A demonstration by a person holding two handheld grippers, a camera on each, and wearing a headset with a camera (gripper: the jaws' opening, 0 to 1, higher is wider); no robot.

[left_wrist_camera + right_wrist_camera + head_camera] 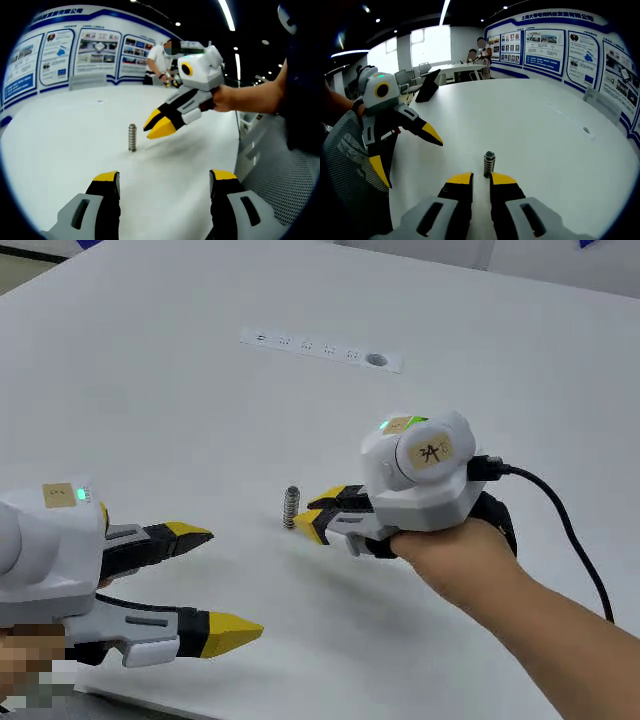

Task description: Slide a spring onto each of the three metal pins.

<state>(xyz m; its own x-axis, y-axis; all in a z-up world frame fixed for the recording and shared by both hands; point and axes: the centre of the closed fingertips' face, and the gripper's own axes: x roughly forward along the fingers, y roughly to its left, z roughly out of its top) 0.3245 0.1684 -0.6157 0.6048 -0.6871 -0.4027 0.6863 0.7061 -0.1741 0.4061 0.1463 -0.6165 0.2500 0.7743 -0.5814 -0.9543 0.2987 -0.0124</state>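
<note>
A long white socket strip (320,349) lies flush in the white table (150,390), at about 12 o'clock from the spring (291,507) in the head view, well apart from it, with a round grey disc at the strip's right end. A black cable (560,520) loops off the back of the right gripper (312,516) toward 4 o'clock. In the gripper views, blue-and-white posters line the wall, people stand far off, and a grey mesh chair edge shows.

The spring stands upright on the table, a short coil of dull grey metal (whether a pin runs inside it I cannot tell). The right gripper, held in a hand (460,550), points at it from 3 o'clock; its jaws are nearly together with a slim gap and hold nothing, and the left gripper view shows the tips near the coil but apart from it. The left gripper (230,582) sits at 7 o'clock from the spring with its jaws spread wide and bare tabletop between them.

Both grippers have glossy white shells, black jaws and wedge-shaped yellow tips. The tabletop is smooth and matte.
</note>
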